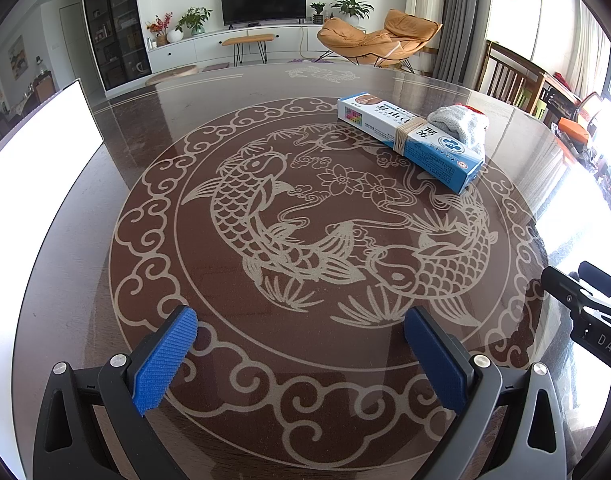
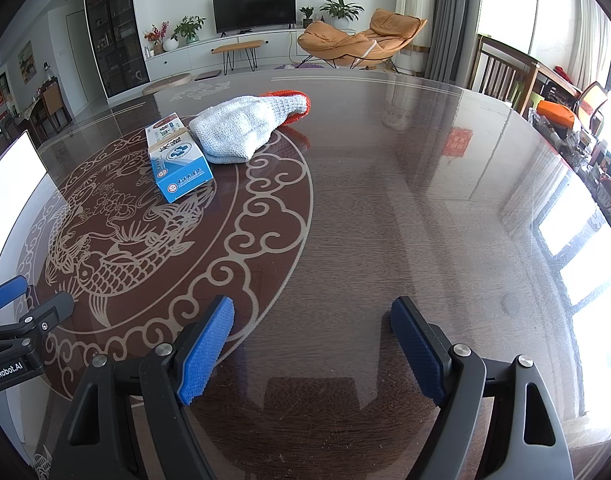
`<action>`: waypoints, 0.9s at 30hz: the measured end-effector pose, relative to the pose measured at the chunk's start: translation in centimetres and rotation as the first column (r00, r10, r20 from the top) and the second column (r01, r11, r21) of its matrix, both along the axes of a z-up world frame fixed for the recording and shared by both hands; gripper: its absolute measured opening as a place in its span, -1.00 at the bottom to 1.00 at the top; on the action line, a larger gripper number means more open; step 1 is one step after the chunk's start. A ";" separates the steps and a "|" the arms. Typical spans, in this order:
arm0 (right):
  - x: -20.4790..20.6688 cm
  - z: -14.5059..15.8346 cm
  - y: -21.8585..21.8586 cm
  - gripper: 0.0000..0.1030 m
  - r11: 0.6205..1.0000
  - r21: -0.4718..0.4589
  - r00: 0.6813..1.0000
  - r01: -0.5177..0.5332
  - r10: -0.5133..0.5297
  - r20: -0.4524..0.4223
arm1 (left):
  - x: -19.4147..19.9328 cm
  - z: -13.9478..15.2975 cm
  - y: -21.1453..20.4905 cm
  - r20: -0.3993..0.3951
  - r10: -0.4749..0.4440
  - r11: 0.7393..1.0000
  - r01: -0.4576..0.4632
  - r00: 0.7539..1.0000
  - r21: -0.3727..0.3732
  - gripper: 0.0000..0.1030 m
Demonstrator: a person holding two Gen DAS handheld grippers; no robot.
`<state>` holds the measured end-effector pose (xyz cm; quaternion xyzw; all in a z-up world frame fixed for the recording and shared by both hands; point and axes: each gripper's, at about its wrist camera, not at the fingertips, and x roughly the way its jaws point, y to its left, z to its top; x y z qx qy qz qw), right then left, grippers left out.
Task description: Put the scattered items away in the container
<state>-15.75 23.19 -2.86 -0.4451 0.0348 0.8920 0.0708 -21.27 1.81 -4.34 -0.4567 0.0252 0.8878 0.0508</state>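
A long blue and white box [image 1: 409, 136] with a rubber band around it lies on the round table, far right of centre in the left wrist view. A grey knitted item with a red-orange cuff [image 1: 461, 122] rests against it. Both show in the right wrist view, the box [image 2: 177, 156] at the upper left and the knitted item [image 2: 241, 128] beside it. A white container [image 1: 37, 140] stands at the table's left edge. My left gripper [image 1: 301, 352] is open and empty, low over the table. My right gripper [image 2: 311, 344] is open and empty.
The dark glass-topped table [image 2: 425, 200] bears a fish pattern [image 1: 289, 216]. The right gripper's body [image 1: 589, 308] shows at the right edge of the left wrist view; the left gripper [image 2: 13, 320] shows at the left edge of the right wrist view. Wooden chairs [image 2: 501, 68] stand far right.
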 end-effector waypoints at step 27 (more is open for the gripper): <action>0.0 0.0 0.0 0.60 1.000 0.000 1.000 0.000 0.000 0.000 | 0.0 0.0 0.0 0.000 0.000 1.000 0.000 1.000 0.000 1.00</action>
